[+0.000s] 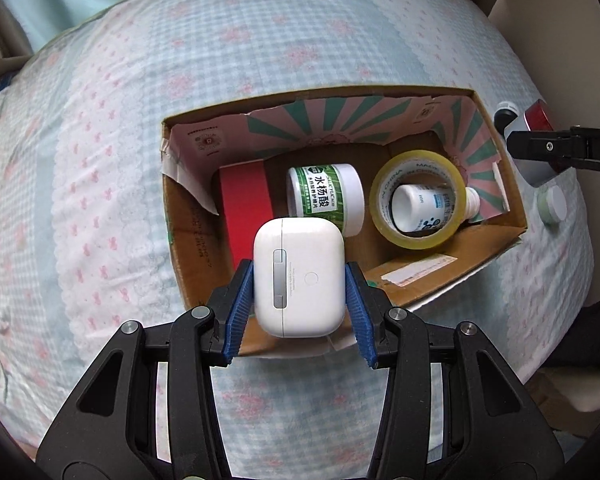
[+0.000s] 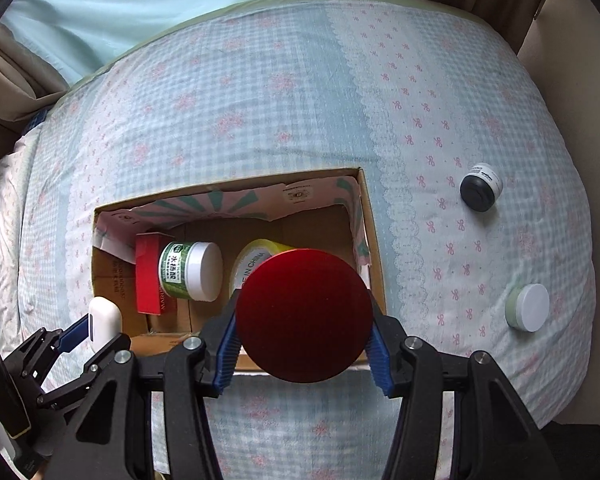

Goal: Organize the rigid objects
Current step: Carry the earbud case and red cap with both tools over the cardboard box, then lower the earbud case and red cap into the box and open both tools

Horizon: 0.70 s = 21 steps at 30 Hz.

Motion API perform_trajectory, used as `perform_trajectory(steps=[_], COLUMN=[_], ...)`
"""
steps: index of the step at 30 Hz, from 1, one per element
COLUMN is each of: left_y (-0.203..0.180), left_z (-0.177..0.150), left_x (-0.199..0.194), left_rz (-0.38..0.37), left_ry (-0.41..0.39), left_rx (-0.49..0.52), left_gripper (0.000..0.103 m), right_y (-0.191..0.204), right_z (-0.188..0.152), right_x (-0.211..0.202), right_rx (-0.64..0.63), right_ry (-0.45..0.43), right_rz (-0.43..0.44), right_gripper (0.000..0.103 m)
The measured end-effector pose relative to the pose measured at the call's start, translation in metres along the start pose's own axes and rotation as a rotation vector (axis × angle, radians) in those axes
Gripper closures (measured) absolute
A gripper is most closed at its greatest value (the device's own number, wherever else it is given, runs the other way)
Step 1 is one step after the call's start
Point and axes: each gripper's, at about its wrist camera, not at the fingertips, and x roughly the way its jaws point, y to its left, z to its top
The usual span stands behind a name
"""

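Note:
My left gripper [image 1: 300,280] is shut on a white earbuds case [image 1: 299,276] and holds it over the near edge of an open cardboard box [image 1: 176,216]. Inside the box lie a red box [image 1: 246,208], a green-labelled white jar [image 1: 326,196], a yellow tape roll [image 1: 418,200] and a small white bottle [image 1: 420,208] within the roll. My right gripper [image 2: 303,316] is shut on a round red tin [image 2: 303,316] above the box's near right corner [image 2: 374,248]. The earbuds case also shows in the right wrist view [image 2: 104,322].
The box sits on a bed with a blue checked cover [image 2: 260,100]. On the cover right of the box lie a black-capped small jar [image 2: 482,192] and a pale green jar with a white lid [image 2: 530,306]. Curtains hang behind the bed.

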Motion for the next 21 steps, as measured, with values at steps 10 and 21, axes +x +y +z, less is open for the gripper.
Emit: perform_trajectory(steps=[10, 21], left_y=[-0.003, -0.017], left_z=[0.017, 0.025], left_x=[0.038, 0.044], left_rz=[0.003, 0.031], left_ry=[0.084, 0.096], left_rx=[0.056, 0.095], left_gripper=[0.062, 0.022], right_y=[-0.007, -0.011], right_z=[0.038, 0.044], right_x=[0.054, 0.071], right_rx=[0.052, 0.066], right_ry=[0.061, 0.083], right_rz=[0.031, 0.079], right_gripper=[0.053, 0.053])
